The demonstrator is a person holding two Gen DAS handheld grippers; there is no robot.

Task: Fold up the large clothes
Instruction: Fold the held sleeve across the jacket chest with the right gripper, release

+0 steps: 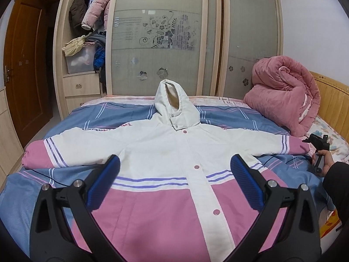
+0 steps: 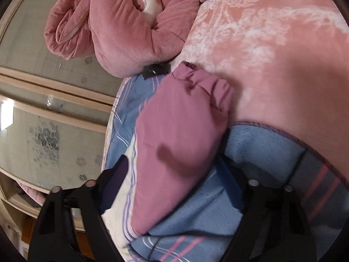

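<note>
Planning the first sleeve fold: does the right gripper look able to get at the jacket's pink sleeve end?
Probably yes: the pink sleeve end lies between the open right gripper fingers, nothing covering it.

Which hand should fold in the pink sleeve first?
Probably the right. Its tool already has the pink sleeve between its open fingers. The left tool hangs open over the middle of the coat, far from both sleeves.

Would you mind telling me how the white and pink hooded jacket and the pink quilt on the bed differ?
The hooded jacket lies spread flat with sleeves stretched out; the pink quilt is rolled into a tall bundle. The jacket is white and pink with purple stripes and snap buttons; the quilt is plain pink plush. The jacket sits mid-bed; the quilt is by the wooden headboard. Both rest on the bed.
</note>
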